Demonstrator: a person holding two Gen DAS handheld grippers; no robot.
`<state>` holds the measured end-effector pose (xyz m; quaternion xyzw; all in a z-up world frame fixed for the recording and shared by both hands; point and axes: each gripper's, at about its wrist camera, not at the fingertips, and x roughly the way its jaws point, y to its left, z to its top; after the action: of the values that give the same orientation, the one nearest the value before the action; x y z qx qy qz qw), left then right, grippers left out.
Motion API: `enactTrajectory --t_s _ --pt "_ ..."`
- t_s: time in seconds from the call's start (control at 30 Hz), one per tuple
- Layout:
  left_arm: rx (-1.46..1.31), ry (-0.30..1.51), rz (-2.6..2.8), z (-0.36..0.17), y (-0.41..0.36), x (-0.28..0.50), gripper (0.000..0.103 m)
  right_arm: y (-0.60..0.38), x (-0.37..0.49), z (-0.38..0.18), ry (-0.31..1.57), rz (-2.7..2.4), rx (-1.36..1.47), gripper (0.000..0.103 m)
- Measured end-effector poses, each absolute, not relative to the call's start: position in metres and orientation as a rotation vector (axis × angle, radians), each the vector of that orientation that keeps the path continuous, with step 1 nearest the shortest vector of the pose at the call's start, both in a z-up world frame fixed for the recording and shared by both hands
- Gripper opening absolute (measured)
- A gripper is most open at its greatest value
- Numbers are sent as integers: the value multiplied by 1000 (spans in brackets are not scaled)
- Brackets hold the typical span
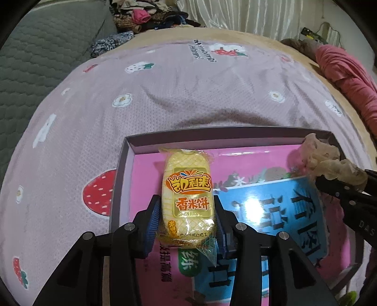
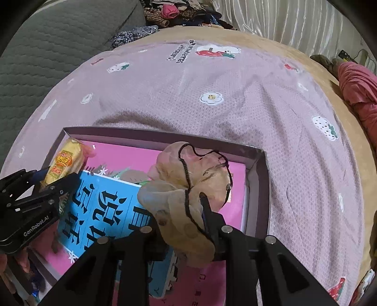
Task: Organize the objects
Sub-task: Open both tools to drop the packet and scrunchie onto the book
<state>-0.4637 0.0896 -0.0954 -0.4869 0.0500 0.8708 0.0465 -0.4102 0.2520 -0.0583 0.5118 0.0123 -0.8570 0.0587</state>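
My left gripper (image 1: 187, 211) is shut on a yellow rice-cracker packet (image 1: 187, 188) and holds it over the left part of an open box (image 1: 119, 169) with a pink and blue printed bottom. The packet also shows in the right wrist view (image 2: 64, 166), with the left gripper (image 2: 44, 182) at the box's left side. My right gripper (image 2: 182, 211) is shut on a beige scrunchie (image 2: 186, 188) with a black cord looped over it, above the right part of the box (image 2: 261, 188). The scrunchie also shows in the left wrist view (image 1: 329, 162).
The box rests on a pink strawberry-print blanket (image 1: 188, 94) on a bed. A grey quilted sofa (image 1: 42, 58) stands at the left, a pile of clothes (image 1: 146, 16) at the back, red cloth (image 1: 348, 77) at the right edge.
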Motion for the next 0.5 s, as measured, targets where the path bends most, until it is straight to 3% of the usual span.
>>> enactTrajectory --t_s 0.07,0.13,0.2,0.33,0.4,0.5 --pt "-1488 153 2663 -97 88 -464 51 251 -411 -60 50 -2593 1570 28" --pt "-1488 136 2663 -95 85 -464 54 251 -411 -59 58 -2596 1579 38" --pt "-1473 135 2680 -92 82 -463 62 252 -410 -57 66 -2622 1573 54" --pt "-1461 134 2688 -86 79 -459 70 254 -409 -53 63 -2632 1570 57" --pt "-1456 122 2694 -82 77 -457 79 253 -409 -52 65 -2635 1567 61" --pt "-1457 94 2697 -79 73 -454 80 254 -404 -47 66 -2644 1554 68"
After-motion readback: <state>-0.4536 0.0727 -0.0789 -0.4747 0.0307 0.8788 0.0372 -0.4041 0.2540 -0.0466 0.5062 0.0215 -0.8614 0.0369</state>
